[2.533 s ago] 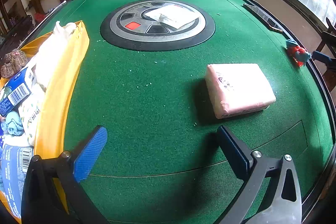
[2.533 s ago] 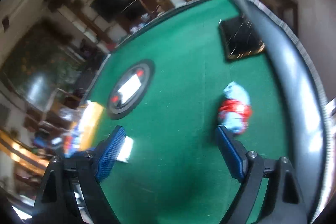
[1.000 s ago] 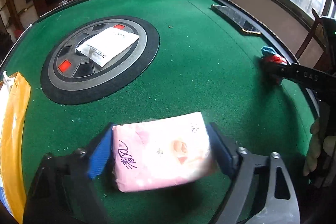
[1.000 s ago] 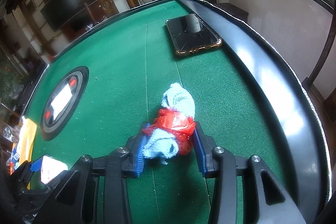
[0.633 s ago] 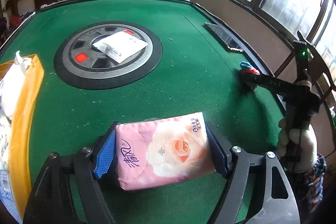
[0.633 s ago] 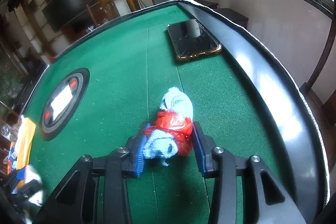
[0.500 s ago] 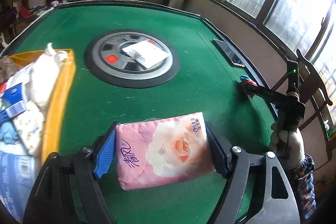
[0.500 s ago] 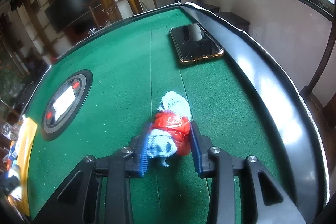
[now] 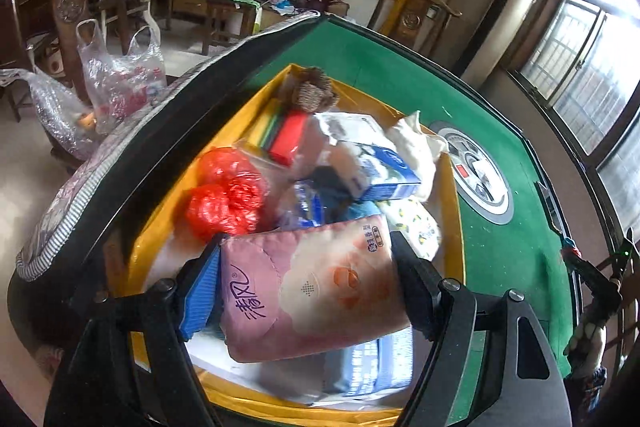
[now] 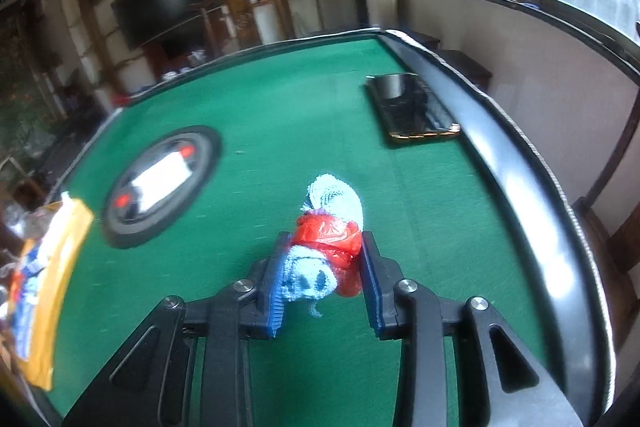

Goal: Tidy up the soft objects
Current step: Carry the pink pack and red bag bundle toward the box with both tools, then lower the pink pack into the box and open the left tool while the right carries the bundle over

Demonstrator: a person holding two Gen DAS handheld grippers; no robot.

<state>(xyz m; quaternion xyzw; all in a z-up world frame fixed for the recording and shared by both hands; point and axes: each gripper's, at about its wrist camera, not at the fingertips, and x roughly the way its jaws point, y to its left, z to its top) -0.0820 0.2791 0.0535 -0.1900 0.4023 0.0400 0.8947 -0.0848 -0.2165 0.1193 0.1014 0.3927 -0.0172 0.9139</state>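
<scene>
The left gripper (image 9: 306, 291) has its jaws clamped on the two short sides of a pink tissue pack (image 9: 312, 291) printed with a rose, and holds it in the air over a yellow bin (image 9: 454, 195) that stands on the green surface (image 9: 512, 251). In the bin below lie two crumpled red plastic bags (image 9: 224, 195), a blue and white carton (image 9: 384, 167), a white pillow-like bundle (image 9: 420, 147), a stack of coloured sponges (image 9: 284, 135) and a brown woven ball (image 9: 312, 91). Past the bin a round black and grey panel (image 9: 480, 179) sits in the felt, and at the far right edge a gloved hand (image 9: 588, 347) holds the other gripper's black frame.
</scene>
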